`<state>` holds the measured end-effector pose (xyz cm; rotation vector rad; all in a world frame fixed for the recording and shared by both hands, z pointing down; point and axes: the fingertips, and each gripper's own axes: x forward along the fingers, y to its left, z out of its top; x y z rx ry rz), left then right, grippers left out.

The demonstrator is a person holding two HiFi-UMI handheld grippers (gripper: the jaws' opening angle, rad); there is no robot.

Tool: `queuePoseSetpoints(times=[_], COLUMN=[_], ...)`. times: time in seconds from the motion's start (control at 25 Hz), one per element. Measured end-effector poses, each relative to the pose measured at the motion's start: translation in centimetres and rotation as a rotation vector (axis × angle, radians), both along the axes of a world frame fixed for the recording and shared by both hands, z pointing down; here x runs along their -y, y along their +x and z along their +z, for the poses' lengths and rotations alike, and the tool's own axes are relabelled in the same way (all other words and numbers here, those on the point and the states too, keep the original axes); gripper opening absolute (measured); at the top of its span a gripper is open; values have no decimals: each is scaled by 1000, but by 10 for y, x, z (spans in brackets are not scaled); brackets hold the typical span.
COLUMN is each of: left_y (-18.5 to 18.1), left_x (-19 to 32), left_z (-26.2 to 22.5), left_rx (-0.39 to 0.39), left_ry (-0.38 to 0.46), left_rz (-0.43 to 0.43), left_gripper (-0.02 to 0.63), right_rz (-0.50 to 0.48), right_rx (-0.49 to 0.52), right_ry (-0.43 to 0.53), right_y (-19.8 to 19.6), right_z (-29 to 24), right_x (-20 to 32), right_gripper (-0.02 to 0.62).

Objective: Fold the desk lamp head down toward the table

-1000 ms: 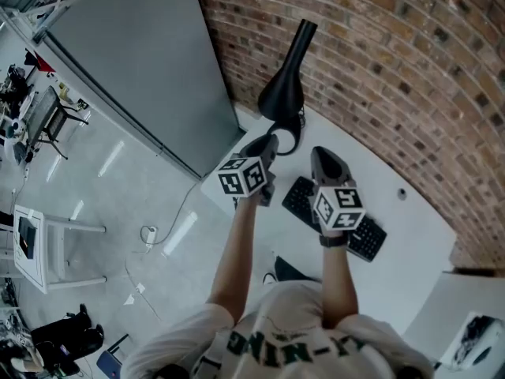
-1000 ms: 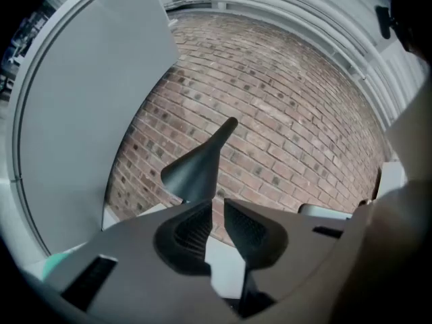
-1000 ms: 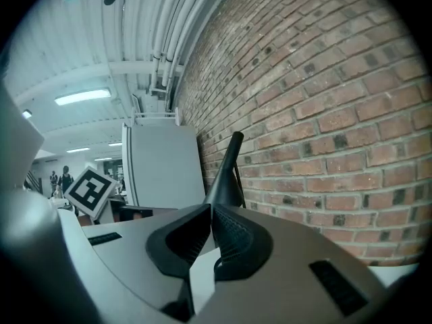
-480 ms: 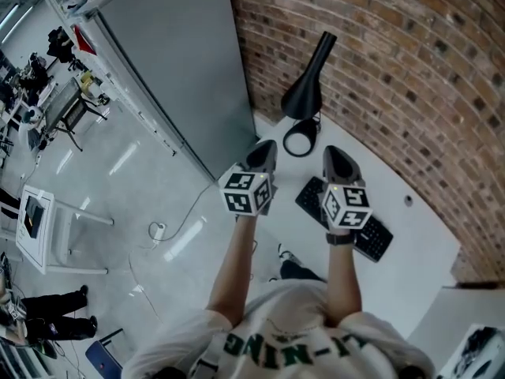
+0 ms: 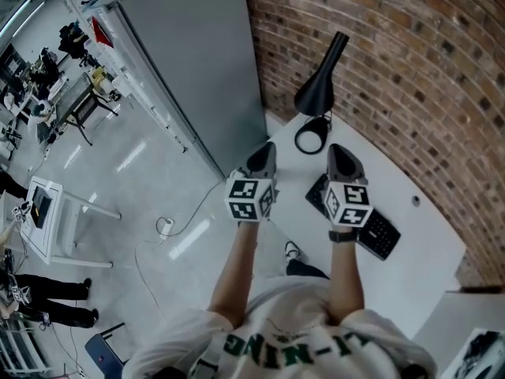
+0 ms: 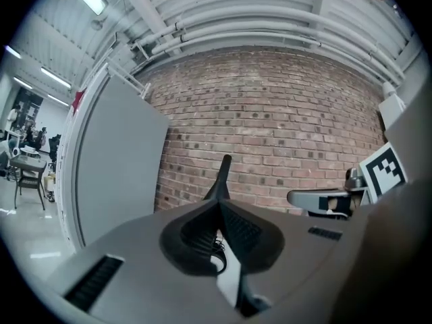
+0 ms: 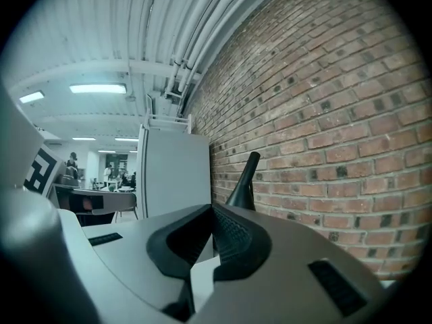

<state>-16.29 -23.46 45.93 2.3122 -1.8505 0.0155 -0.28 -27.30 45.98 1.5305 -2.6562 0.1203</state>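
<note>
The black desk lamp (image 5: 318, 91) stands at the far edge of the white table (image 5: 410, 259) by the brick wall, a cone tapering to a thin end, with a black ring (image 5: 310, 139) at its foot. My left gripper (image 5: 266, 148) is shut and empty, just short of the ring and to its left. My right gripper (image 5: 338, 151) is shut too, beside the ring on the right, holding nothing. In the left gripper view the lamp (image 6: 221, 179) rises just past the closed tips (image 6: 219, 205). In the right gripper view the lamp (image 7: 244, 181) stands beyond the closed tips (image 7: 213, 210).
A black keyboard (image 5: 375, 229) lies on the table under my right hand. A tall grey panel (image 5: 197, 61) stands left of the lamp against the brick wall (image 5: 410, 77). The table's left edge drops to the floor below my left gripper.
My left gripper has drawn back from the lamp's foot, risen and closed its jaws on nothing. My right gripper has lifted slightly. The lamp looks unchanged.
</note>
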Motion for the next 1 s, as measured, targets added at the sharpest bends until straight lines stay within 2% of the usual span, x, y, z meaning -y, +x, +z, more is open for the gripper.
queuePoseSetpoints(times=[0.32,0.56,0.68,0.8,1.0], left_y=[-14,-10,-1,14,37], left_x=[-9,-10,-4,8,34], left_z=[-5,-7,0,12,46], left_rx=[57,69,61,11,-167], left_ry=[30,46,26,-18,-89], left_rz=[-46,-39,-20,30,128], left_gripper=[2,2,3,3,5], right_rz=[20,15,14,19,29], right_rx=[-19,-22,-33,-47,-41], right_ry=[4,7,6,5,-6], right_y=[-2,-5,-3,1,7], right_z=[-1,-1,-1,1,13], right_x=[-7,-16,-15,-9,1], right_gripper=[6,5,5,5,5])
